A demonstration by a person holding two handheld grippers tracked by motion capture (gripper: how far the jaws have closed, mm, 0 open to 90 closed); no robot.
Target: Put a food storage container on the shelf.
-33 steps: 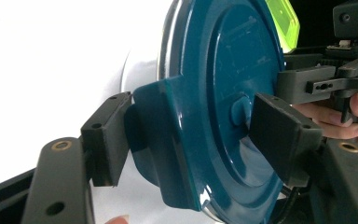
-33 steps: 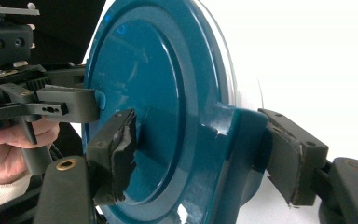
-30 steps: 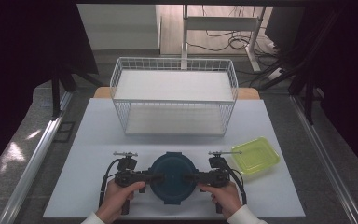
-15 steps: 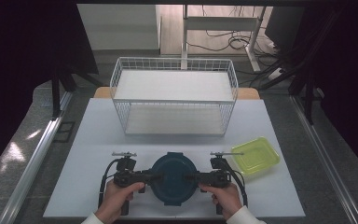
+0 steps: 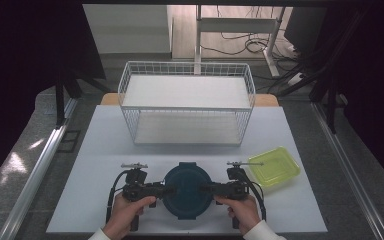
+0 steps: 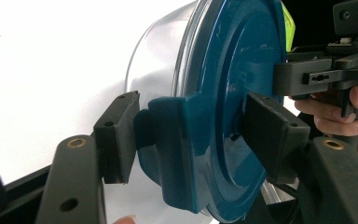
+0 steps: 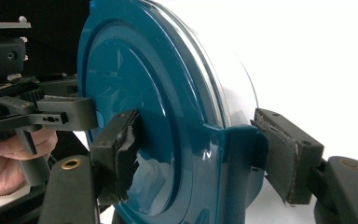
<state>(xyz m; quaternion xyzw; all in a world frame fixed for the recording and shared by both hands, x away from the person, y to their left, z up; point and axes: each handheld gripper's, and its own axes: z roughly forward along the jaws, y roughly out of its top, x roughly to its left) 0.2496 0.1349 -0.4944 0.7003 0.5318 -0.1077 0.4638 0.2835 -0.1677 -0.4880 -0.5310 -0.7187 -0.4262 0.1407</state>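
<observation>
High view: both claws (image 5: 169,190) (image 5: 206,189) clamp the lidded container (image 5: 188,190) (wire basket (image 5: 187,107) beyond).

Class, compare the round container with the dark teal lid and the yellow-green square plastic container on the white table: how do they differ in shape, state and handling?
The round container with the dark teal lid is circular and lidded; the yellow-green square plastic container is squarish with rounded corners and lies open. The round one sits between the left gripper and right gripper, whose jaws straddle its lid tabs; the square one lies untouched to the right. Both rest on the white table, in front of the white wire basket.
</observation>
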